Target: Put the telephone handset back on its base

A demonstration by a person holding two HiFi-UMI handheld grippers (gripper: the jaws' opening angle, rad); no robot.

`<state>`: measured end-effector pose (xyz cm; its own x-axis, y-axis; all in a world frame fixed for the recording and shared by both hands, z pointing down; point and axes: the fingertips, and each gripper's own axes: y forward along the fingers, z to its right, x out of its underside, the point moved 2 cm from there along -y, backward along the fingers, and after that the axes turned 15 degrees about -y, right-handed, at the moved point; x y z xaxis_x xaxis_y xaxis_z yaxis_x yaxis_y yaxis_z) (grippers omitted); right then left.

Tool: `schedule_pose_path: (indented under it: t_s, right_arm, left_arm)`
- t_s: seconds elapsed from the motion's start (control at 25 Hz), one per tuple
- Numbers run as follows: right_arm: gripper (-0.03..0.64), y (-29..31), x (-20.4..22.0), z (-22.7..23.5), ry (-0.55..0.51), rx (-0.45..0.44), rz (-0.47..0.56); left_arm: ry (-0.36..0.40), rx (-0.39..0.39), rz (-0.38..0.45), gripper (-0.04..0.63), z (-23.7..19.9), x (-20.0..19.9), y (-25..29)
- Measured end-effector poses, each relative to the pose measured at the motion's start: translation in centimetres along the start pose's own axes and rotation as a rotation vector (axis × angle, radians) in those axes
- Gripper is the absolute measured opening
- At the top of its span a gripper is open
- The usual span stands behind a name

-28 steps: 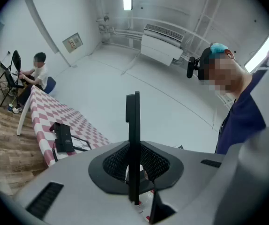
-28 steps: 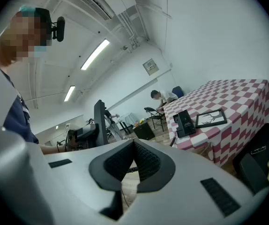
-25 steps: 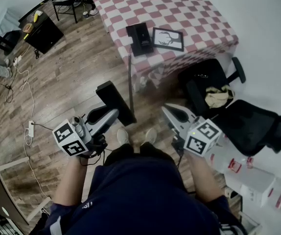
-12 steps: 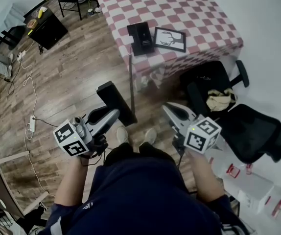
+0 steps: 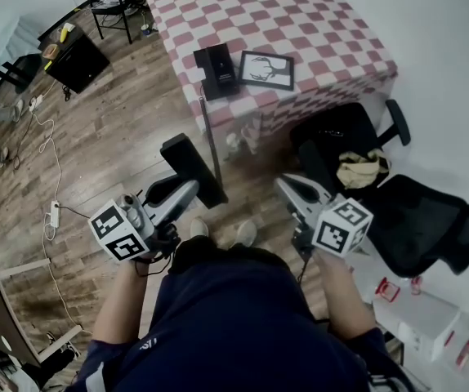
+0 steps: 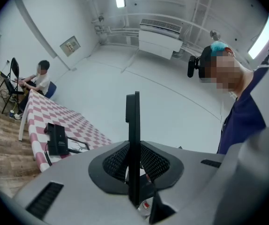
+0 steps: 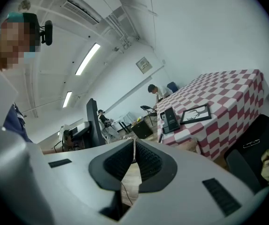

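Jaws of the left gripper (image 6: 134, 165) are clamped on the telephone handset (image 6: 133, 125), a flat black slab seen edge-on and upright between the ribbed pads (image 6: 113, 161). In the head view the left gripper (image 5: 177, 194) sits left of centre, and the handset (image 5: 192, 170) juts from its tips toward the middle of the frame, above the wooden floor (image 5: 112, 137). The right gripper (image 7: 133, 156) has its jaws together with nothing between them; in the head view it (image 5: 296, 193) lies right of centre, apart from the handset. The base (image 5: 216, 70) lies upper centre on the checkered table (image 5: 316, 31), just beside a picture frame (image 5: 265, 69), well apart from the handset. A dark cord (image 5: 206, 129) hangs from the base over the table edge.
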<state>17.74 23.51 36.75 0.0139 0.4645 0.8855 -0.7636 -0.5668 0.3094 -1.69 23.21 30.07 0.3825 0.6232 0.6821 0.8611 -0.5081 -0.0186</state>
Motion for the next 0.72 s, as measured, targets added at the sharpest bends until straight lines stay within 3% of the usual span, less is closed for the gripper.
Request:
schedule_pose_path:
  t_s: [0.32, 0.72]
  right_arm:
    - [0.018, -1.1, 0.1, 1.9, 0.018, 0.004, 0.008]
    - [0.018, 2.5, -0.5, 3.7, 0.044, 0.001, -0.023]
  left_arm:
    - [-0.002, -0.031, 0.010, 0.091, -0.6, 0.4, 0.9]
    - [-0.040, -0.028, 0.019, 0.091, -4.5, -1.4, 1.7]
